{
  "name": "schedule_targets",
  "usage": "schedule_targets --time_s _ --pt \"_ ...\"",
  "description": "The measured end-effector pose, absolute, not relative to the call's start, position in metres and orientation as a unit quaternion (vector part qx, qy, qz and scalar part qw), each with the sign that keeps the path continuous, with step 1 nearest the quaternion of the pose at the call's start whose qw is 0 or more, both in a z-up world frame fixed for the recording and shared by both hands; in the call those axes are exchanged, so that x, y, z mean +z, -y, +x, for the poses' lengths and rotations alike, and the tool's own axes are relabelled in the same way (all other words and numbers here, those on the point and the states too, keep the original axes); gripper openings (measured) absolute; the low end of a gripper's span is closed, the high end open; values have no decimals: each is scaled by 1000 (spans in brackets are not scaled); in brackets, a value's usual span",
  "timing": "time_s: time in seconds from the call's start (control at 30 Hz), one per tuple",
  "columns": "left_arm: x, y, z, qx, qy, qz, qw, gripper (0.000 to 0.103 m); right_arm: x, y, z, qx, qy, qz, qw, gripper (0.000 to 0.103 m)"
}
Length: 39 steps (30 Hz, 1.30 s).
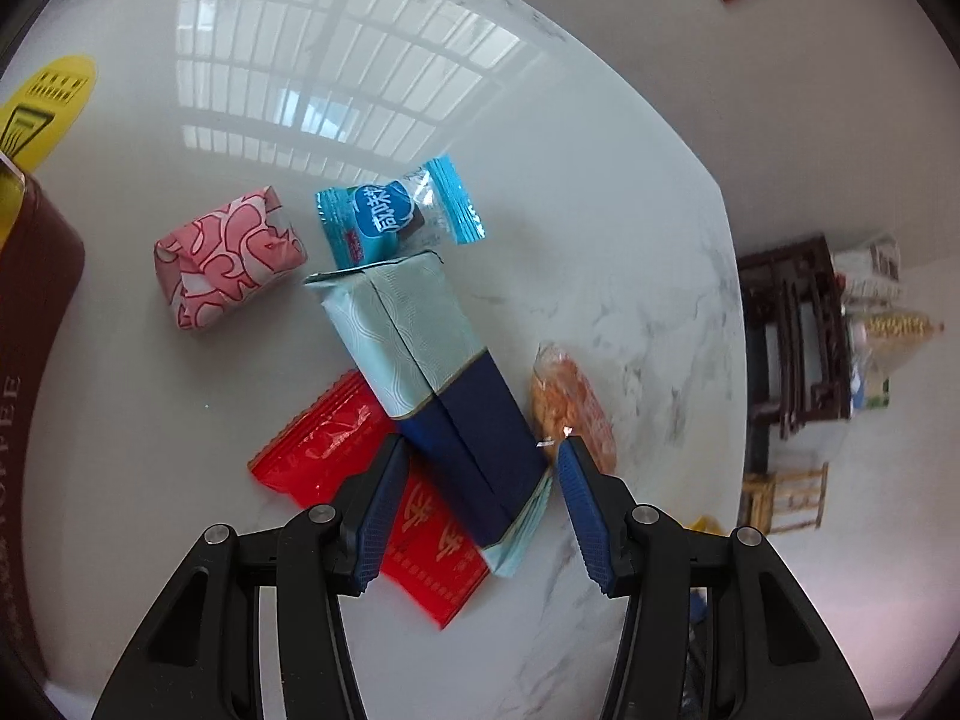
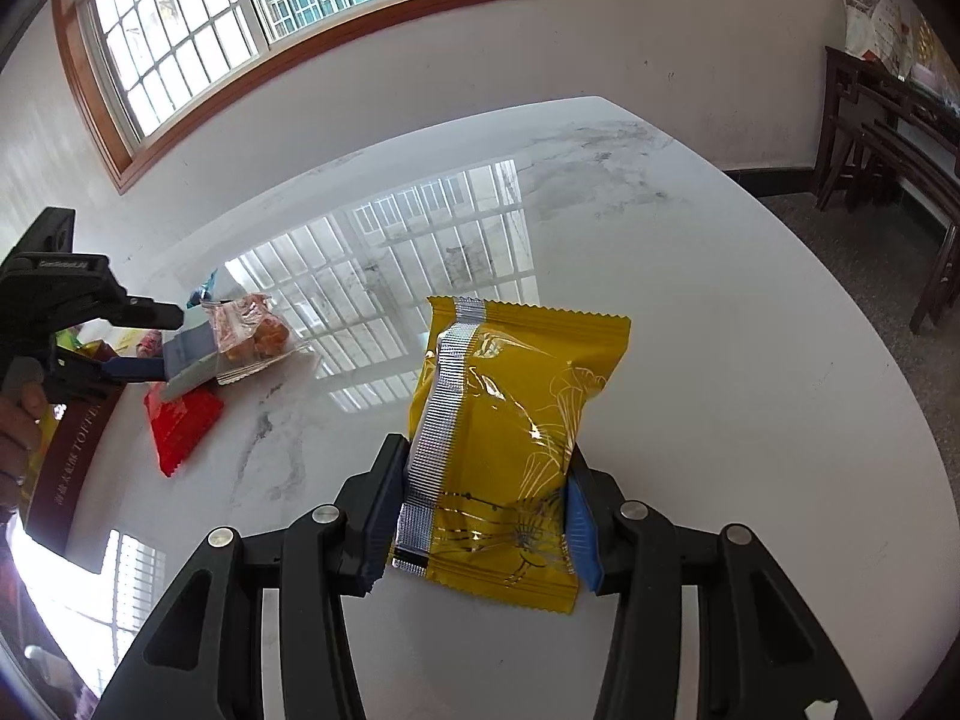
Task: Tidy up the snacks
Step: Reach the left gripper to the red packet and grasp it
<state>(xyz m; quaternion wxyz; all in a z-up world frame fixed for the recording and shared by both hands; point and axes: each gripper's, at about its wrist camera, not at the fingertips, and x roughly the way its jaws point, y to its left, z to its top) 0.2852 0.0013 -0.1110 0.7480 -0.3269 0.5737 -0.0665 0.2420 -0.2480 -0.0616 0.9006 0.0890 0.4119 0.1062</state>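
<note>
Clamped between the blue pads of the right tongs (image 2: 480,498), a yellow snack pack (image 2: 510,438) is held low at the centre of the right wrist view. A blue-and-pale box (image 1: 444,384) is straddled by the left tongs (image 1: 480,450); whether the pads press on it cannot be told. Beneath the box a red packet (image 1: 336,450) is partly covered. A pink wrapped sweet (image 1: 228,258) and a blue candy (image 1: 396,213) lie above, an orange snack bag (image 1: 570,402) to the right. A glossy white marble bench (image 2: 690,300) carries everything; a barred window (image 2: 240,6) is seen at upper left.
</note>
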Motion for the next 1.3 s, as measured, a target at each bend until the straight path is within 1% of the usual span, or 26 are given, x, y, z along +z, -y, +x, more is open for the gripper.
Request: schedule_targets --time_s 0.23,0.37,0.4,0.43,0.47,0.53,0.63,0.73,0.77,0.83,0.9,0.97,1.03,1.1,1.17,1.23,1.27,1.3 --pt "-114 -2 280 -32 -543 -366 755 53 -63 253 240 116 -410 104 899 46" --pt "-113 8 283 -29 -540 -345 767 52 -63 254 239 120 -408 112 898 46" --pt "-113 10 284 -27 -541 -336 770 47 -63 254 239 120 -408 113 898 46" --pt "-115 14 285 -24 -550 -321 771 21 -62 255 240 121 -408 115 898 46" --pt "-120 16 287 -30 -559 -317 766 7 -62 255 240 122 -408 118 897 46" --pt "-129 15 287 -50 -559 -335 757 6 -63 256 239 124 -406 124 897 46" --pt "-125 21 286 -55 -555 -310 770 3 -63 259 238 126 -405 136 895 46" --pt "-128 19 281 -100 -539 -355 757 3 -64 261 237 125 -404 142 895 46" --pt "-126 20 279 -108 -541 -344 760 2 -64 261 237 125 -404 143 895 46" --pt "-121 14 270 -100 -539 -342 763 2 -64 261 238 125 -404 143 895 46" --pt "-118 7 266 -91 -557 -347 749 5 -64 260 238 125 -404 142 895 46" --pt "-119 3 260 -52 -593 -322 736 19 -64 260 238 125 -404 144 895 46" --pt "-114 1 251 -37 -591 -313 743 26 -63 261 239 126 -403 146 895 46" --pt "-107 1 243 -1 -583 -297 756 29 -63 260 239 125 -403 146 895 46" --pt "-105 2 242 10 -582 -308 753 43 -63 261 238 127 -402 149 894 46" --pt "-106 5 244 16 -578 -330 746 46 -64 263 239 130 -401 155 893 46" --pt "-107 7 245 23 -577 -328 748 51 -64 264 238 131 -401 157 893 46" --pt "-108 10 249 32 -579 -321 749 52 -65 264 238 132 -400 160 893 46"
